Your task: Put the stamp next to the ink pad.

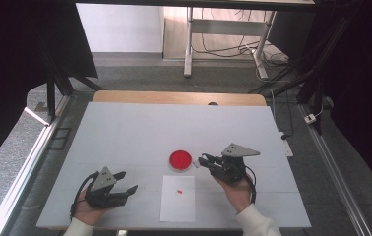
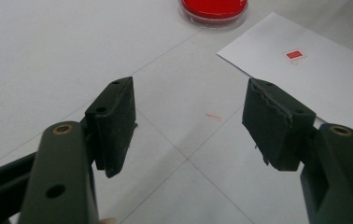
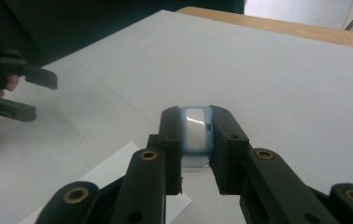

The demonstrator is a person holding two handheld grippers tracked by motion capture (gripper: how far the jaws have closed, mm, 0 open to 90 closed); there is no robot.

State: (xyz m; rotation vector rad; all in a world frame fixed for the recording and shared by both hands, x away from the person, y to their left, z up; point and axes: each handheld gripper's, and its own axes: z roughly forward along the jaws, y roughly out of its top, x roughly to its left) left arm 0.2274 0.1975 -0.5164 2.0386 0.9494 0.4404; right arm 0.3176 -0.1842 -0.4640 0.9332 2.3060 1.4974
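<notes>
A: Nearest the person lies a white sheet of paper (image 1: 177, 198) on the bench (image 1: 125, 132), a tiny red square (image 1: 179, 191) printed or stuck near its middle. At near left the left tool (image 1: 129, 183) hovers low, its jaws spread with nothing between them, pointing right toward the sheet.

B: And the right hand?

A: The right tool (image 1: 201, 161), just beyond the sheet's right edge, is pressed together on a small light-blue-rimmed object (image 3: 194, 128) with a glossy white face. It looks like a stamp or a little scanner, though which is hard to tell. Its tip points left toward the red-filled dish (image 1: 180, 160), just beside it.

B: So what makes this step go well?

A: Probably keeping that pinch firm and square. The object sits upright between the pads (image 3: 171, 135), so any roll of the wrist could tilt its face. If it is meant for the red square, bring it down flat and centred rather than at an angle.

B: The free hand's job?

A: Likely to steady the paper at an edge, clear of the square, so the sheet doesn't slide. Watch the dish too: it is close enough to be knocked.
</notes>
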